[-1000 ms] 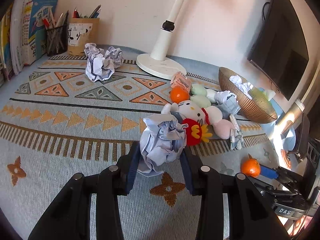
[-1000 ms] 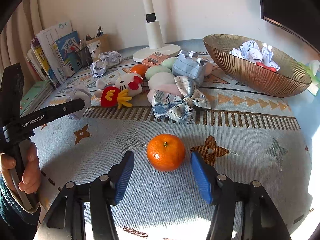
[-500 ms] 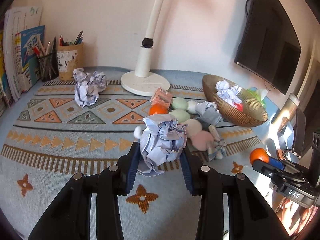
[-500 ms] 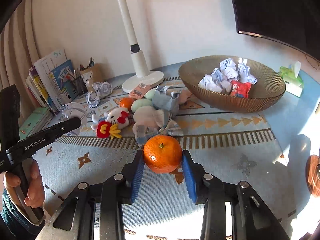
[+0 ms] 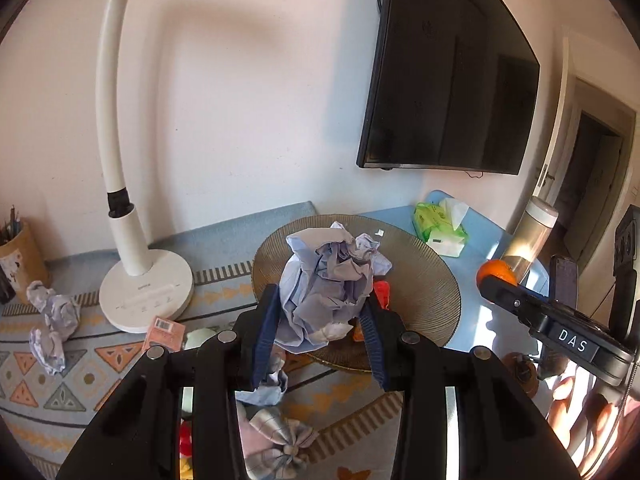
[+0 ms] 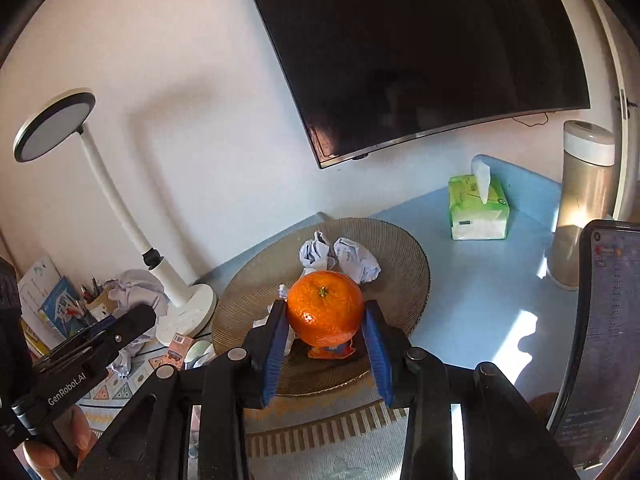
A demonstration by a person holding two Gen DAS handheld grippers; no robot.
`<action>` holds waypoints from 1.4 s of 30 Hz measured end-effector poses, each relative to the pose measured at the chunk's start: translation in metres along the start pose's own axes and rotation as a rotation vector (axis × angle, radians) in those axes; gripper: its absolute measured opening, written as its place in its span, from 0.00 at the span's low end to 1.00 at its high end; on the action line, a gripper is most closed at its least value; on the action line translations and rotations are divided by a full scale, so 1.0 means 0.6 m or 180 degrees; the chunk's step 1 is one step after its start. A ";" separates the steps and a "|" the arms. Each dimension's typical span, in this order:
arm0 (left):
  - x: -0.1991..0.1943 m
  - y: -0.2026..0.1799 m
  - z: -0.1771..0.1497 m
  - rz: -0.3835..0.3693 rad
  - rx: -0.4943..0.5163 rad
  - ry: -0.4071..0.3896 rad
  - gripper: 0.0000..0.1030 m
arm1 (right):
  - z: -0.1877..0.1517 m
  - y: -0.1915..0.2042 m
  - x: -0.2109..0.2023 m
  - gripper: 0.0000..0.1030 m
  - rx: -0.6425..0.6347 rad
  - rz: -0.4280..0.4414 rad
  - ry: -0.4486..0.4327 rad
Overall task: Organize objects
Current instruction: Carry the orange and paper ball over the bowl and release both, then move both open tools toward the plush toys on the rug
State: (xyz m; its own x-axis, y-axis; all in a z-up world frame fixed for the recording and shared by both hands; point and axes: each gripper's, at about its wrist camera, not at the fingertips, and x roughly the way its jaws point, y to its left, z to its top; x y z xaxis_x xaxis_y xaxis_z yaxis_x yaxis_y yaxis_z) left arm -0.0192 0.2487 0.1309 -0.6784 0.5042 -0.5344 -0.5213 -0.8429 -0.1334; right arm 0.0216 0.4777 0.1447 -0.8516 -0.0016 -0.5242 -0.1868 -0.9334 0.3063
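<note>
Both tongs (image 5: 320, 320) (image 6: 326, 332) clamped, raised

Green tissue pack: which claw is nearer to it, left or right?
Right. The right claw, gripping the orange, is on the bowl's side toward the tissue pack; the left claw, gripping crumpled paper, is on the lamp's side.

Two grippers: left gripper (image 5: 320, 296), right gripper (image 6: 325, 308). One orange (image 6: 324, 306). One bowl (image 6: 404, 248). One held paper ball (image 5: 328, 280); two more paper balls (image 6: 356, 264) showing in the bowl; roughly two loose wads (image 5: 52, 312) on the mat (image 5: 100, 380), hard to separate. One lamp (image 5: 120, 248), one screen (image 5: 448, 92), one tissue pack (image 6: 476, 208), one flask (image 6: 584, 184), one pen pot (image 5: 20, 256), one plaid bow (image 5: 280, 440), one pink packet (image 5: 166, 330).
</note>
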 end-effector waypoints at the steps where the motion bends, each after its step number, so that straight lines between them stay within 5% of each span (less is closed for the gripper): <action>1: 0.015 -0.003 0.000 -0.0014 0.0004 0.0033 0.35 | 0.004 -0.004 0.008 0.36 0.0012 -0.0010 0.0012; 6: 0.071 -0.015 0.005 -0.0131 -0.0074 0.0165 0.37 | 0.017 -0.015 0.056 0.37 0.0097 0.0014 0.0128; 7: 0.079 -0.020 0.008 -0.0192 -0.0095 0.0179 0.43 | 0.018 -0.017 0.068 0.38 0.0125 0.0058 0.0186; 10: 0.091 -0.022 0.011 -0.0128 -0.0133 0.0152 0.90 | 0.016 -0.030 0.086 0.43 0.0264 0.0111 0.0310; 11: 0.086 -0.019 0.007 -0.0106 -0.0157 0.0105 0.92 | 0.011 -0.032 0.085 0.43 0.0276 0.0157 0.0327; 20: -0.058 0.060 -0.069 0.0117 -0.0418 -0.0177 0.92 | -0.052 0.031 0.035 0.48 0.0042 0.0554 0.0440; 23: -0.136 0.096 -0.100 0.0490 -0.0429 -0.0370 0.92 | -0.080 0.092 0.000 0.53 -0.0243 0.0783 0.0365; 26: -0.194 0.139 -0.135 0.0965 -0.0446 -0.0485 0.96 | -0.122 0.145 -0.020 0.76 -0.0488 0.0908 0.0246; 31: -0.209 0.232 -0.214 0.1587 -0.0618 -0.0295 0.97 | -0.195 0.197 0.022 0.77 -0.0765 0.0719 0.0360; 34: -0.194 0.283 -0.259 0.1622 -0.0788 -0.0133 0.97 | -0.216 0.193 0.051 0.77 -0.0646 0.0724 0.0526; 37: -0.182 0.318 -0.287 0.1527 -0.1036 0.0009 0.97 | -0.233 0.190 0.073 0.77 -0.0725 0.0437 0.0600; 42: -0.192 0.353 -0.301 0.1326 -0.1428 -0.0060 0.97 | -0.234 0.186 0.091 0.78 -0.0672 0.0372 0.0710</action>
State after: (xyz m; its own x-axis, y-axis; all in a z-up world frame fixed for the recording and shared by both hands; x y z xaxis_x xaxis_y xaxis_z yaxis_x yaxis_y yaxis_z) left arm 0.0418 -0.0220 0.0136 -0.7895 0.1150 -0.6028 0.0558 -0.9648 -0.2571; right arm 0.0233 0.3232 0.0386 -0.7286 -0.1700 -0.6635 0.0314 -0.9760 0.2155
